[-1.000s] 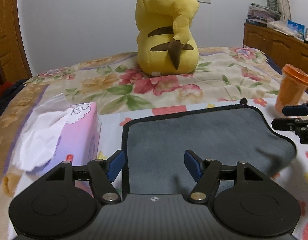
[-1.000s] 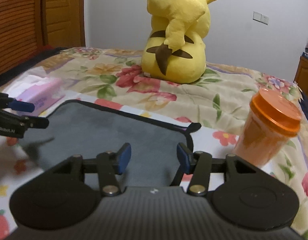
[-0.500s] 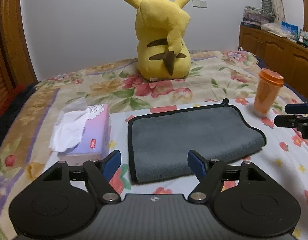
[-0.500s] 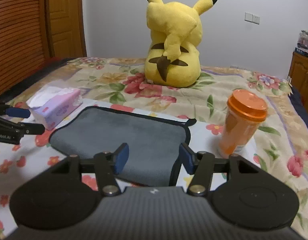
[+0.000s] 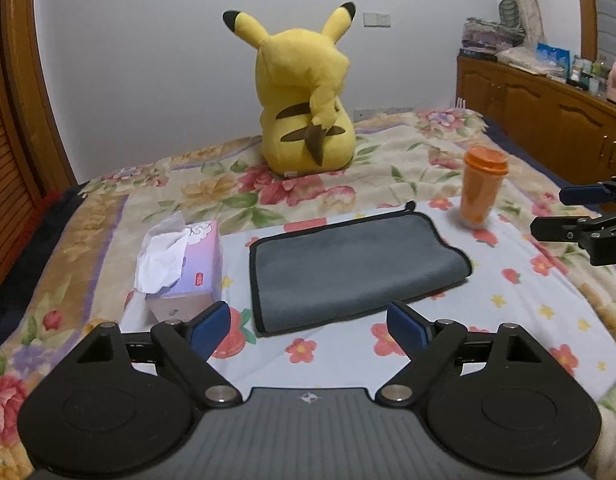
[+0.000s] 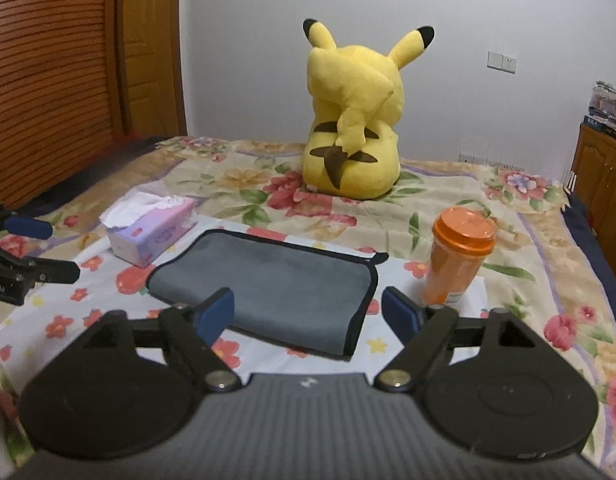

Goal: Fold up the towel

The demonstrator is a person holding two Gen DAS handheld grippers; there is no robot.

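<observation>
The grey towel (image 5: pixel 356 268) lies flat on the bed (image 5: pixel 548 300), in the middle of the left wrist view and just above the blue pads of the left tongs (image 5: pixel 308 326). It already looks doubled, with a rounded folded edge along its lower right side and the black-bound edges along the upper and left sides. Its long axis runs from the left of the frame to the right, rising slightly toward the right, where the hanging loop sits at the upper right corner.

Both tongs are spread wide and hold nothing. The left tongs hang back from the towel, its near left corner sitting just above and between the pads. In the right wrist view the right tongs (image 6: pixel 308 314) hover over the towel's lower right part, whose bound short edge runs down between the pads, so the right hand seems the nearer one. Each pair of tongs shows at the edge of the other view, well out to either side of the cloth.

If a further fold is intended, it would likely go across the long axis, carrying one short end over to the other. The tissue box (image 5: pixel 180 264) stands just beside the left end and the orange cup (image 5: pixel 482 188) near the right end, both apart from the cloth
</observation>
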